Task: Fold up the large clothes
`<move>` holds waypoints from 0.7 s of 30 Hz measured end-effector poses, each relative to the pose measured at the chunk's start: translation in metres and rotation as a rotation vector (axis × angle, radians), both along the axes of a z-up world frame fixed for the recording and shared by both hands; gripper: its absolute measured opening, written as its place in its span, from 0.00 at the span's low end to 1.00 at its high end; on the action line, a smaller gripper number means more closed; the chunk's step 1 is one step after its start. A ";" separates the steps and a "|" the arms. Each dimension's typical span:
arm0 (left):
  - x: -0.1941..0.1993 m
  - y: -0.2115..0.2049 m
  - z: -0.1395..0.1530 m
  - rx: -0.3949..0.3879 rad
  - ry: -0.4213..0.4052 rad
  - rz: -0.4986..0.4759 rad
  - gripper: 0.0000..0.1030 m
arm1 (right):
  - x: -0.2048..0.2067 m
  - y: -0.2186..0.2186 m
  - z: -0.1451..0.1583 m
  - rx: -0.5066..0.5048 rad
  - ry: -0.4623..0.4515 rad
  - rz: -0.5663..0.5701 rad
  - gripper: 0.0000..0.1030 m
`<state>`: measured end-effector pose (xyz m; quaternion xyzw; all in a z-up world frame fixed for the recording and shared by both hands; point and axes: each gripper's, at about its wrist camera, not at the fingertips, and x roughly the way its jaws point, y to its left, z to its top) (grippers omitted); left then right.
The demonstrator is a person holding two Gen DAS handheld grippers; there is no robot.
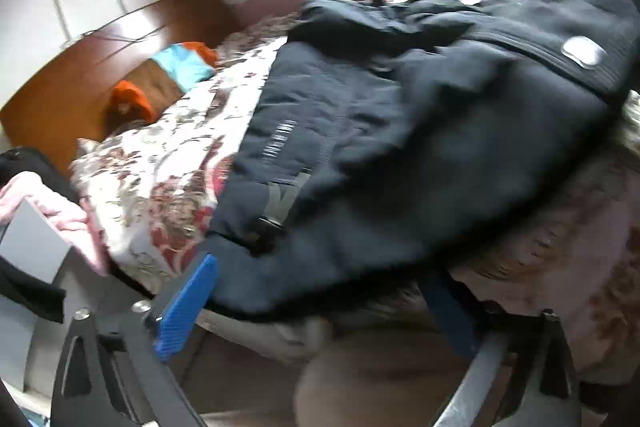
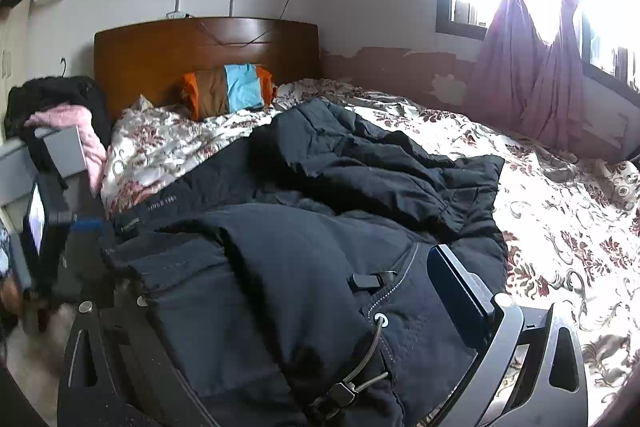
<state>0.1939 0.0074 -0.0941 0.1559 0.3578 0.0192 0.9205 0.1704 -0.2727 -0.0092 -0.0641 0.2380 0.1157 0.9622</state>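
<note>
A dark navy padded jacket (image 1: 420, 131) lies crumpled on the floral bed cover (image 1: 160, 163). My left gripper (image 1: 320, 291) is at the jacket's near hem. Its bright blue left finger (image 1: 188, 307) stands clear beside the hem, and its right finger (image 1: 448, 311) is partly under the fabric; the jaws stand wide, not pressing. In the right wrist view the jacket (image 2: 320, 211) bulges over my right gripper (image 2: 288, 267). That gripper's right finger (image 2: 460, 287) shows beside the zip and drawstring. Its left finger is hidden under cloth, with the jaws wide apart.
A wooden headboard (image 2: 208, 47) and an orange, brown and blue pillow (image 2: 228, 91) are at the bed's far end. Pink and black clothes (image 2: 68, 115) are piled on a grey stand at the left. A window with purple curtains (image 2: 532, 75) lies beyond the bed.
</note>
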 end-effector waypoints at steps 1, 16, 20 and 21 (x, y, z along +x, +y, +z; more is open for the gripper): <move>0.003 0.004 0.002 -0.001 -0.014 0.011 0.84 | -0.002 0.000 -0.004 -0.017 0.000 0.001 0.98; 0.015 -0.002 0.032 -0.023 -0.104 0.054 0.31 | -0.064 0.027 -0.101 -0.308 0.008 -0.261 0.55; 0.009 -0.003 0.043 -0.049 -0.137 0.065 0.22 | -0.070 0.014 -0.087 -0.192 -0.020 -0.281 0.28; 0.008 -0.002 0.045 -0.063 -0.142 0.064 0.18 | -0.072 0.011 -0.080 -0.172 -0.041 -0.284 0.24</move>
